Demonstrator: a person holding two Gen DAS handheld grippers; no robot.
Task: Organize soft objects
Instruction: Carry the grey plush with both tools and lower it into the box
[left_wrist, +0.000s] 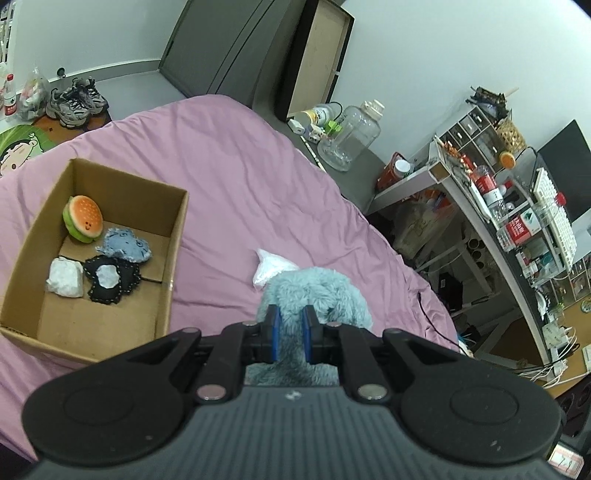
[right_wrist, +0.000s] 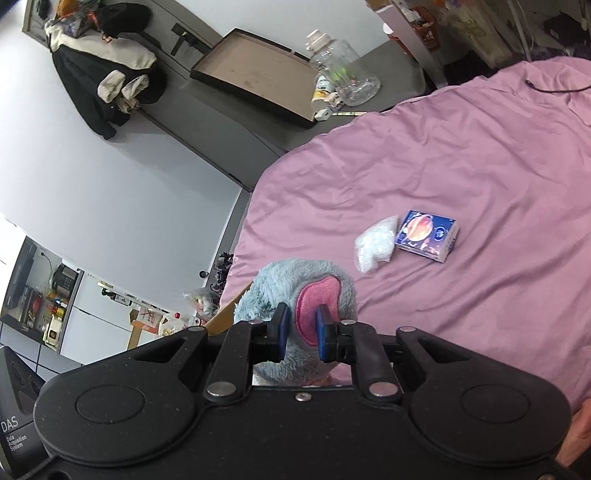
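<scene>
Clamped between the blue pads of the left gripper: a fold of fluffy blue plush toy, hanging above the pink bedsheet. Pinched by the right gripper: the same toy at its pink ear patch, jaws narrow on the fabric. Beyond the toy on the sheet: a small white bag, and in the right view a blue carton just beside it. Off to the left on the bed: an open cardboard box holding a burger plush, a light blue denim pad, a black pad and a white lump. Past the bed: a clear jar on a grey table.
</scene>
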